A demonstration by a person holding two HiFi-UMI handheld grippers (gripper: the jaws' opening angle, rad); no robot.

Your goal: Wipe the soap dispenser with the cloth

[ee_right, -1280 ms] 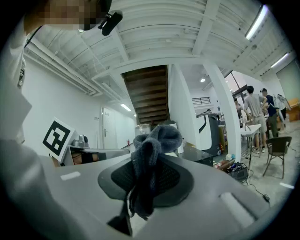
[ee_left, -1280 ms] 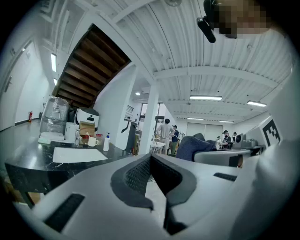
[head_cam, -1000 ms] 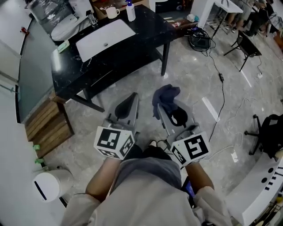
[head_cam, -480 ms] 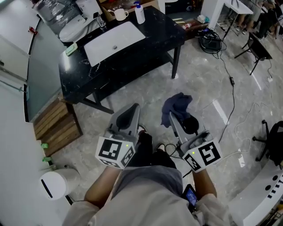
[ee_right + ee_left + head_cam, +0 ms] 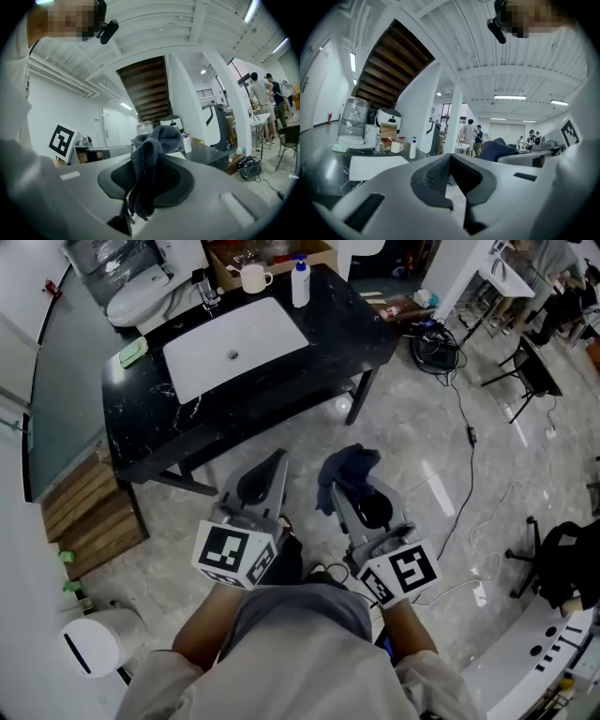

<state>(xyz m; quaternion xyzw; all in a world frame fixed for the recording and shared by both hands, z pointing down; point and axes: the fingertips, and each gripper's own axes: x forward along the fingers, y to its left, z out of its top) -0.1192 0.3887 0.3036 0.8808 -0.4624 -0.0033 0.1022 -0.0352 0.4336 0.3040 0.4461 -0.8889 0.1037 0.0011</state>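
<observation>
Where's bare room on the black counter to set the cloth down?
Widest bare patch: counter right of the sink, in front of the soap dispenser. A narrower strip runs between sink and front edge. Crowded along the back: faucet, mug and dispenser in a row; a green pad lies at the sink's left.

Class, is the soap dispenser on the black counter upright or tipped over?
Upright: the soap dispenser stands on its base, pump uppermost, near the white sink.

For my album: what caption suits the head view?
Facing a black sink table, the right tongs grip a dark blue cloth; the soap dispenser stands on it.
</observation>
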